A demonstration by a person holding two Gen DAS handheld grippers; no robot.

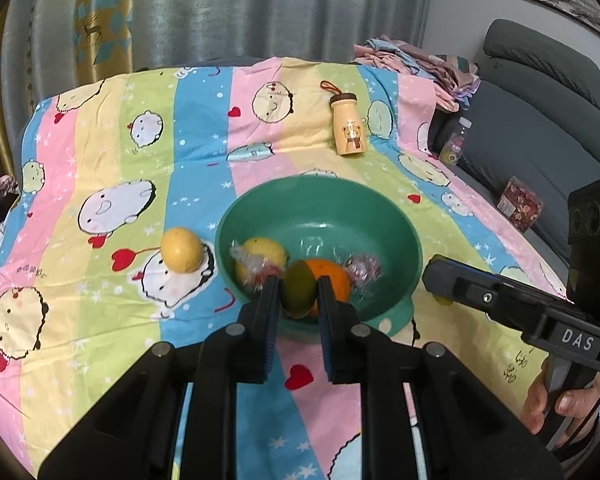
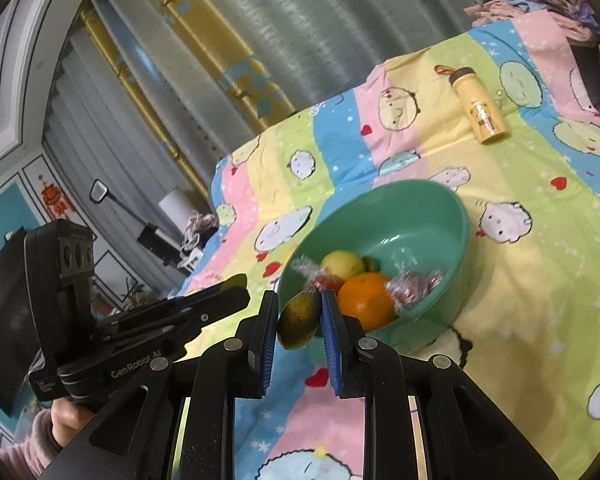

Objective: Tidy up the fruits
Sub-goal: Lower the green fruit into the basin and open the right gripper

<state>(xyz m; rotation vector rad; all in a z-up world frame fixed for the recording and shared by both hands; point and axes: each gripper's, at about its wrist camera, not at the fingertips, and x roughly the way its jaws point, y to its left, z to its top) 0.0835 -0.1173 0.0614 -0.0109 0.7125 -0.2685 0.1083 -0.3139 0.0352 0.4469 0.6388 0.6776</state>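
Left wrist view reads "DAS" on my right gripper (image 1: 436, 280); each of my grippers (image 1: 299, 292) clamps a green mango (image 1: 298, 294) over the green bowl (image 1: 380, 208).

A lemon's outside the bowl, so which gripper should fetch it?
Left gripper: the lemon lies left of the bowl, on its side; the right gripper is beyond it. Both hold green fruit.

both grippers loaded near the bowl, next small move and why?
Probably ease the left gripper forward and lower over the green bowl, then open. Its fingers pinch a greenish fruit at the near rim, above the orange. The right gripper holds its own yellow-green fruit short of the rim, so one at a time seems safer.
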